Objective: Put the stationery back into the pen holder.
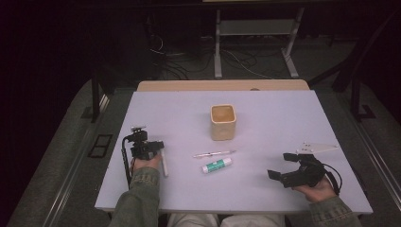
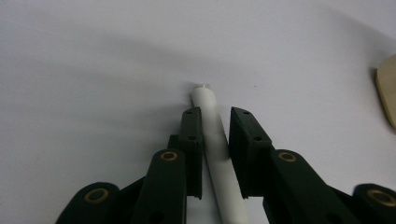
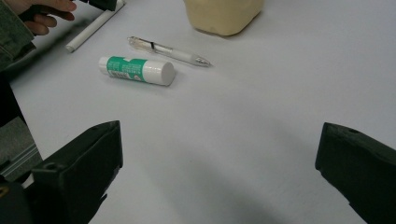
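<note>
1. High view: the left gripper (image 1: 150, 150) sits at the left side of the white table (image 1: 265, 198), held in the person's left hand (image 1: 144, 164). A white marker pen (image 1: 164, 163) lies under it, flat on the table, its long axis running nearly straight toward and away from the person, one end sticking out toward the table's near edge. The right gripper (image 1: 280, 166) rests well apart at the right side, jaws spread wide with nothing between them, pointing left. Between the two grippers lie a clear ballpoint pen (image 1: 213, 153) and a green-and-white glue stick (image 1: 217, 165), both slightly tilted from left-right; a cream square cup (image 1: 222, 122) stands beyond them.

2. Left gripper view: the jaws are clamped on the white marker pen (image 2: 210, 109). Its axis runs along the jaws, and its capped tip pokes out past them, away from the camera.

3. Right gripper view: the right gripper (image 3: 219, 154) has its jaws far apart over bare table. Ahead lie the glue stick (image 3: 136, 70) and ballpoint pen (image 3: 168, 51), tip to the right, with the marker pen (image 3: 93, 27) slanting at upper left.
</note>
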Motion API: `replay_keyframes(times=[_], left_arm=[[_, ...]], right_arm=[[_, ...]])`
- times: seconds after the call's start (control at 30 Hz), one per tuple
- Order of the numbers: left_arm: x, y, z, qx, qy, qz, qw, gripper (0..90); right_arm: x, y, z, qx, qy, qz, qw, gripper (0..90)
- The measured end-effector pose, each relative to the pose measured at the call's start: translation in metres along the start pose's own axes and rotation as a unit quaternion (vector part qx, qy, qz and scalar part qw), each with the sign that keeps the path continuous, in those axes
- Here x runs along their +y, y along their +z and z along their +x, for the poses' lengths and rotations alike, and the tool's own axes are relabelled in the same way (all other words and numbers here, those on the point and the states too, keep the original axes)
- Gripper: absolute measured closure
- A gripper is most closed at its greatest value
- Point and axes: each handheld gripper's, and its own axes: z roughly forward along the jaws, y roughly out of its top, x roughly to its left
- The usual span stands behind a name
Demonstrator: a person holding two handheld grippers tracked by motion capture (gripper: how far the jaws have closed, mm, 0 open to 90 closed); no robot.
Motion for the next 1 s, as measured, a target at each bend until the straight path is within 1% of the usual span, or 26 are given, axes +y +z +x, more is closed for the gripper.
replay_keyframes(times=[0.1,0.2,0.4,0.5,0.53,0.67,0.77,0.83,0.87,0.9,1.0], left_arm=[[-0.001,0.0,0.001,-0.002,-0.002,-0.003,1.0,76.7],[-0.001,0.0,0.003,-0.01,0.0,-0.006,0.9999,77.1],[-0.002,0.0,0.004,-0.015,0.024,-0.006,0.9996,77.6],[-0.002,0.001,0.003,-0.015,0.041,-0.01,0.999,77.7],[-0.001,0.001,0.003,-0.017,0.042,-0.01,0.9989,77.7],[0.0,0.002,0.005,-0.033,0.04,-0.013,0.9986,77.8],[0.002,0.0,0.005,-0.049,0.047,-0.014,0.9976,77.7],[0.003,-0.002,0.004,-0.063,0.052,-0.015,0.9965,77.7],[0.004,-0.003,0.003,-0.066,0.053,-0.018,0.9963,77.7],[0.004,-0.004,0.003,-0.076,0.056,-0.021,0.9953,77.7],[0.007,-0.009,0.001,-0.096,0.056,-0.03,0.9934,77.7]], right_arm=[[0.0,0.0,0.0,0.0,0.0,0.001,1.0,0.4],[0.0,0.0,0.0,0.0,0.0,0.0,1.0,0.4],[0.0,-0.001,0.0,0.001,0.001,-0.002,1.0,0.4],[0.0,-0.001,0.0,0.002,0.0,-0.003,1.0,0.4],[0.0,-0.001,0.0,0.003,0.0,-0.003,1.0,0.4],[0.0,-0.002,-0.001,0.004,0.0,-0.005,1.0,0.4],[0.0,-0.002,-0.001,0.005,0.001,-0.006,1.0,0.4],[0.0,-0.002,-0.002,0.005,0.002,-0.006,1.0,0.4],[0.0,-0.002,-0.002,0.005,0.002,-0.005,1.0,0.4],[0.0,-0.002,-0.002,0.005,0.001,-0.005,1.0,0.4],[0.0,-0.002,-0.001,0.005,0.001,-0.006,1.0,0.4]])
